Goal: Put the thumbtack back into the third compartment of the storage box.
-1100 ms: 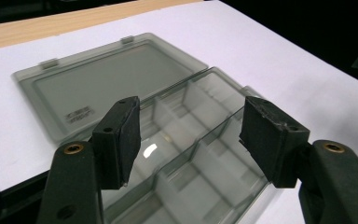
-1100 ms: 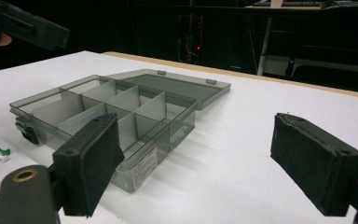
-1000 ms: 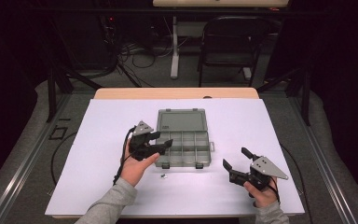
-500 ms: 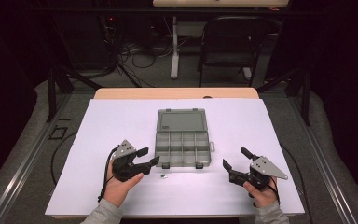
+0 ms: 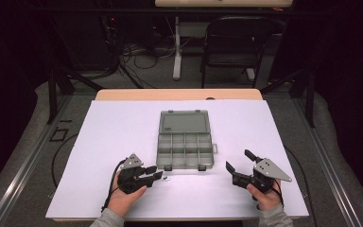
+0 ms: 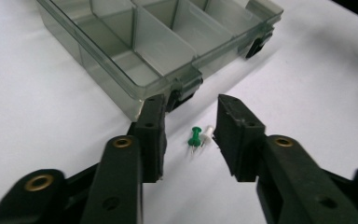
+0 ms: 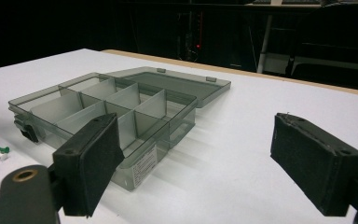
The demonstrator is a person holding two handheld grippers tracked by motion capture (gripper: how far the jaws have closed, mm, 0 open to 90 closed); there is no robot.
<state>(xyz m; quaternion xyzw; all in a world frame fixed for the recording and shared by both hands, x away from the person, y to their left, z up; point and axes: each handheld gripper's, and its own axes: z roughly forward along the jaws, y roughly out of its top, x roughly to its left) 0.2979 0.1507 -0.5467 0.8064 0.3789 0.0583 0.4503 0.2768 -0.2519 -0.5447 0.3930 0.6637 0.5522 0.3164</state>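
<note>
Two pushpins, a green pin [image 6: 195, 136] and a white pin [image 6: 208, 134], lie touching each other on the white table [image 5: 123, 127], low in the middle of the left gripper view. They sit just beside the near latch of the open box [image 5: 185, 150], which fills the upper part of that view with its dividers and bare-looking compartments. In the high view the box sits at the centre of the frame, lid folded back flat toward the top.

Your left gripper [image 6: 189, 128] is released, its jaws parted on either side of both pins and holding nothing. Your right gripper [image 5: 240, 165], at the lower right of the high view, is also spread wide and empty, well apart from the box.

The risk, as I judge it, is the pairing: close now and you may pinch both pins, or squeeze one so it skids out sideways on the smooth sheet. The pins are small and round-headed, so a jaw landing off-centre could flick them. The left jaw also sits near the box latch; drifting that way could nudge the box.
</note>
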